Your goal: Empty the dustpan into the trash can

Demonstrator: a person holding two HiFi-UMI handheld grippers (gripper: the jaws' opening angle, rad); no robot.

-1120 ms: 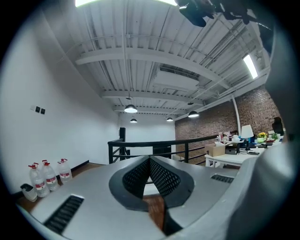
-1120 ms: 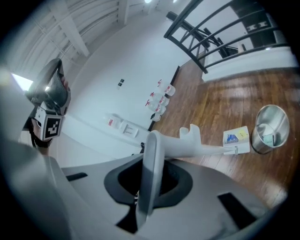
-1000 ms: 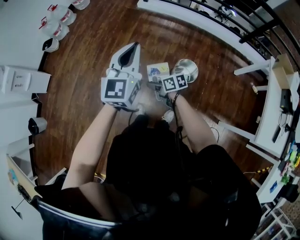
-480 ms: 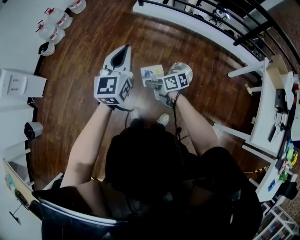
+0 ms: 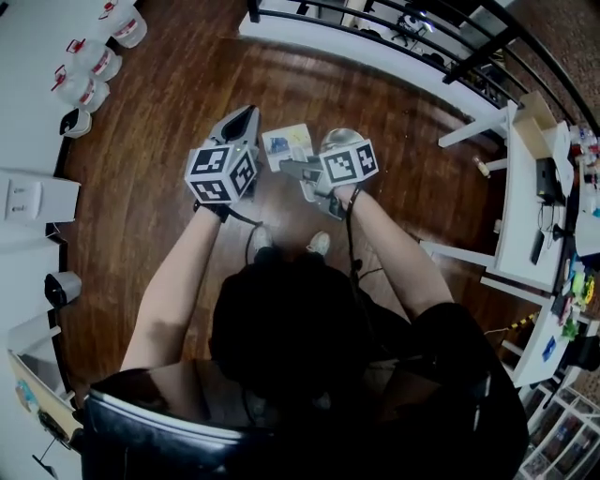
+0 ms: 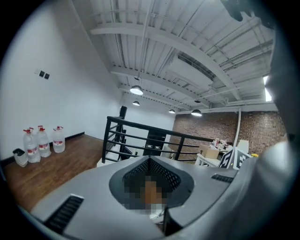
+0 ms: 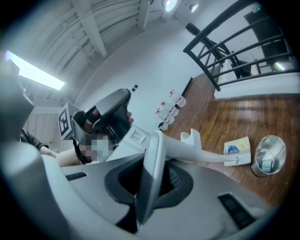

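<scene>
The right gripper (image 7: 149, 185) is clenched on the long white handle (image 7: 192, 149) of the dustpan (image 7: 238, 161); its jaws stand only a little apart, with the handle pressed between them. The pan end hangs out in front, with blue and yellow paper pieces (image 7: 236, 147) lying in it. It is just beside the silver trash can (image 7: 268, 159), to the left of the can's mouth and not over it. The left gripper (image 5: 246, 120) is clenched and grasps nothing; it hovers just beside the pan on the other side. Around the can the wooden floor (image 5: 159, 122) is bare. The water bottles (image 5: 84, 75) by the wall, the black railing (image 5: 375, 23) and the white tables (image 5: 525, 216) are well apart.
</scene>
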